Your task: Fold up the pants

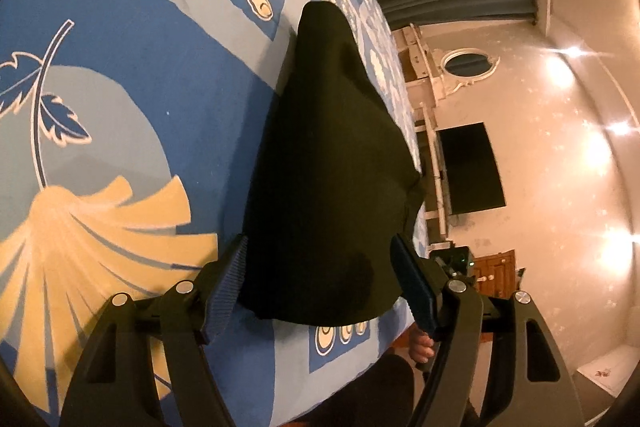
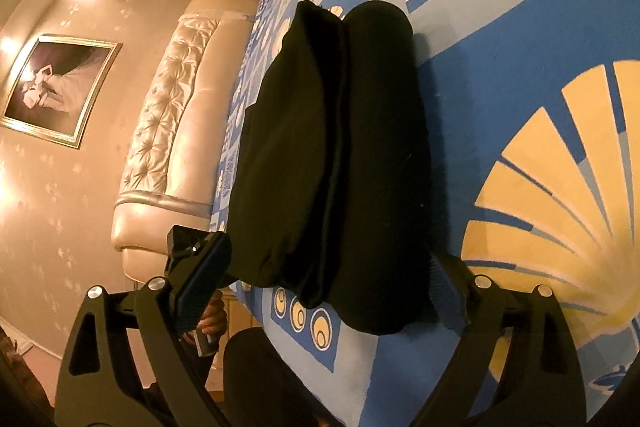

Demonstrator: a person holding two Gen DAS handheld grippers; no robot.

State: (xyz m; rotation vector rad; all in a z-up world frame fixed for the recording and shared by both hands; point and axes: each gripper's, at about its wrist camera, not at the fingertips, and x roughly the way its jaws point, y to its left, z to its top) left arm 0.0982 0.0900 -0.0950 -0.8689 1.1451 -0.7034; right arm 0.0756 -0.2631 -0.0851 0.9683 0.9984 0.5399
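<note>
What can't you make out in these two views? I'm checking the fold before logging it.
- Left wrist view: the black fabric pants read as one dark mass; fold lines are lost in the dim light.
- Both views: the blue patterned bedsheet under the pants is covered by them.
- Right wrist view: the right gripper has its jaws apart, and the pants hide part of one jaw, so contact is unclear.

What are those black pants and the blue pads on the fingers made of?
The black pants look like a soft, matte knit or fleece-like fabric: no sheen, rounded bulky folds, a stitched seam. The exact fibre cannot be told. The blue pads on the fingers seem to be rubbery or plastic, with fine ribbing across the face. The bedspread beneath appears to be smooth printed cloth.
</note>
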